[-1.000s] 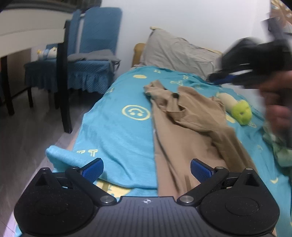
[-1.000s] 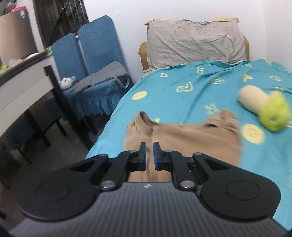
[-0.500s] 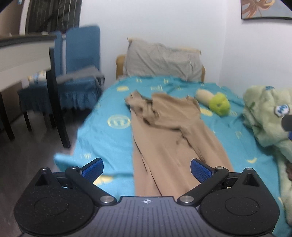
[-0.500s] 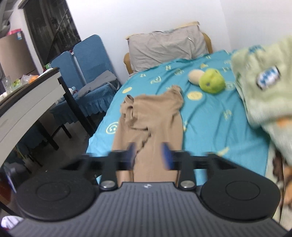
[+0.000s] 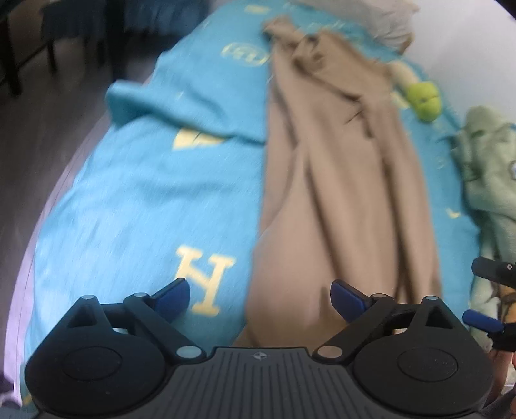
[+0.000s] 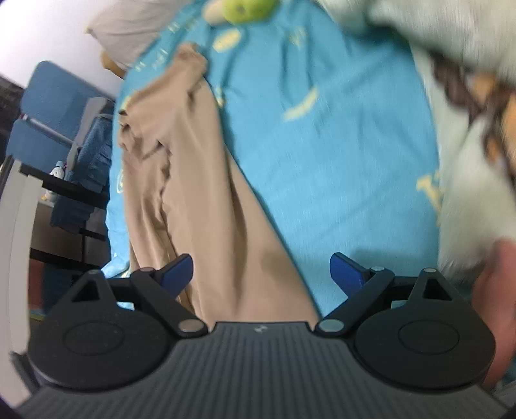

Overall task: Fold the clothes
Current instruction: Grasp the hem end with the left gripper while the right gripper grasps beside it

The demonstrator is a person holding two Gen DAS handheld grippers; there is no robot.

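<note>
A tan pair of trousers [image 5: 338, 167] lies lengthwise on the blue bedspread [image 5: 145, 199], waist end far, leg ends near me. It also shows in the right wrist view [image 6: 200, 180]. My left gripper [image 5: 259, 298] is open and empty, just above the near leg ends. My right gripper [image 6: 261, 274] is open and empty over the same near end, and its tips show at the right edge of the left wrist view [image 5: 487, 296]. Both views are blurred.
A green and beige plush toy [image 5: 422, 96] lies beyond the trousers. A pale green fleece blanket [image 5: 490, 167] is heaped on the right. A grey pillow [image 6: 129, 22] sits at the bed head. Blue chairs [image 6: 54, 106] and a table stand left of the bed.
Both grippers have dropped and moved back from the waist end to the near leg ends. The right gripper has gone from shut to open.
</note>
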